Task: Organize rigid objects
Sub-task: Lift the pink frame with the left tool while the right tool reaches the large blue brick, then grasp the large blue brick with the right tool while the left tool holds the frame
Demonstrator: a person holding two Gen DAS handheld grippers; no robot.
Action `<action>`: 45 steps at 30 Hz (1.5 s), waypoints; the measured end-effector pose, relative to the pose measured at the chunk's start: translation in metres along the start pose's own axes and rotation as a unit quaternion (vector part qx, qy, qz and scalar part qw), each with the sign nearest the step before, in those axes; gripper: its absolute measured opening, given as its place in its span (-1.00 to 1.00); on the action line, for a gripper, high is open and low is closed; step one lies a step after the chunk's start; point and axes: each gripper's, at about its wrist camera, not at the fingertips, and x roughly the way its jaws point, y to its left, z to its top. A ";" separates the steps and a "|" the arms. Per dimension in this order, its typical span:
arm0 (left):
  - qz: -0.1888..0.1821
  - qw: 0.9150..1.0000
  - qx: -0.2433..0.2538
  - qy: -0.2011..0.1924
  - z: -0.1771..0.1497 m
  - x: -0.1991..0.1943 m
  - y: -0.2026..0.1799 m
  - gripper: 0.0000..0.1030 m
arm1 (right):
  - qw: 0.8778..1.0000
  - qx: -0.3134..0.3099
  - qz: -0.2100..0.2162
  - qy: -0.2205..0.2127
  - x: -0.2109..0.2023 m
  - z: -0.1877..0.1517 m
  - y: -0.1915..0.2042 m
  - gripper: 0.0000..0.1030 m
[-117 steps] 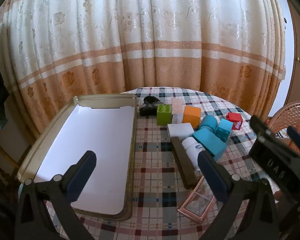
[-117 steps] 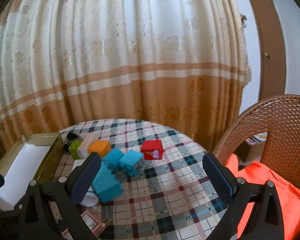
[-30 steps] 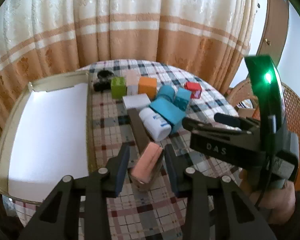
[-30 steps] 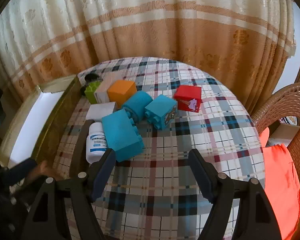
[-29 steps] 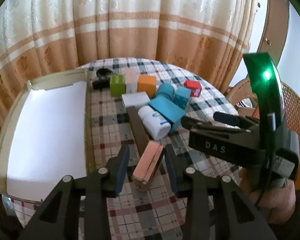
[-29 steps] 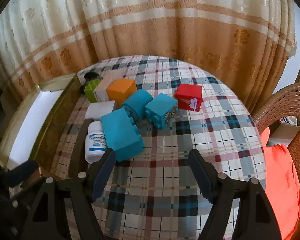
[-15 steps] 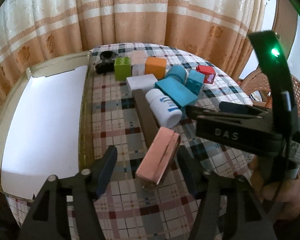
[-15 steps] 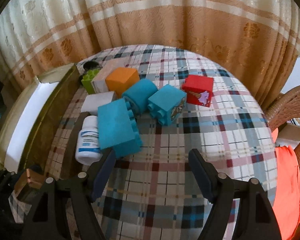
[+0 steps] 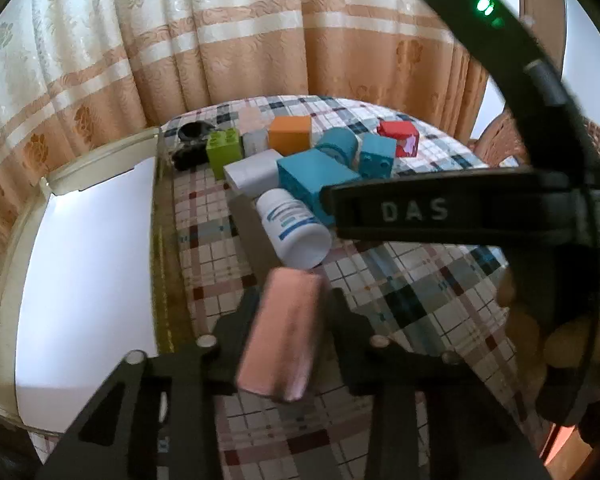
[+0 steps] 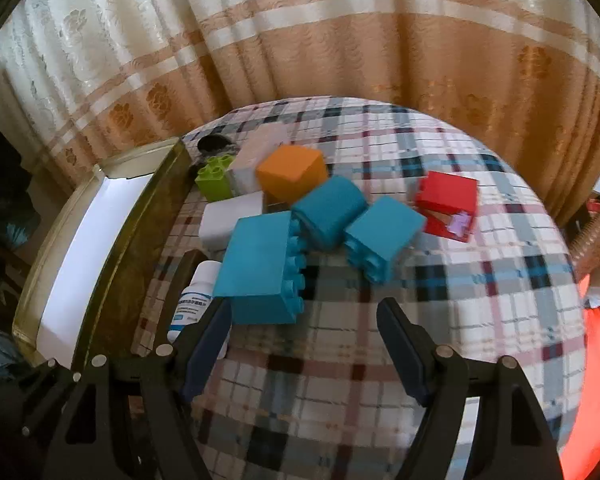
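Observation:
My left gripper (image 9: 290, 312) is shut on a flat pink box (image 9: 282, 334) and holds it above the checked tablecloth, just right of the white-lined tray (image 9: 80, 264). On the table lie a white pill bottle (image 9: 292, 226), a large teal brick (image 10: 260, 268), a teal cylinder block (image 10: 328, 208), a small teal brick (image 10: 382, 236), an orange cube (image 10: 292, 172), a red cube (image 10: 448, 204), a green brick (image 10: 214, 178) and a white box (image 10: 230, 216). My right gripper (image 10: 304, 344) is open and empty, just in front of the large teal brick.
A dark brown bar (image 9: 250, 236) lies beside the pill bottle. A black object (image 9: 190, 140) sits at the tray's far corner. A curtain hangs behind the round table. A wicker chair (image 10: 598, 236) with orange cloth (image 10: 596, 392) stands at the right.
My left gripper closed on the pink box, lifted it and brought it nearer the tray. My right gripper moved down and closer to the teal bricks.

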 end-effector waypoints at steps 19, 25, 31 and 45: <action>-0.085 0.996 -0.015 -0.028 -0.004 -0.019 0.002 -0.61 | 0.997 0.062 0.038 -0.001 -0.005 0.002 -0.026 -0.29; -0.075 0.997 -0.016 0.006 -0.009 -0.004 0.001 -0.61 | 0.999 0.029 0.034 -0.021 -0.007 0.016 -0.009 0.31; -0.070 0.997 -0.010 0.013 -0.011 0.002 -0.004 -0.61 | 0.997 0.049 0.058 0.017 0.020 0.030 -0.007 0.31; -0.108 0.994 -0.024 0.006 -0.012 -0.004 -0.003 -0.67 | 0.989 0.126 0.076 0.033 0.019 0.027 -0.030 0.06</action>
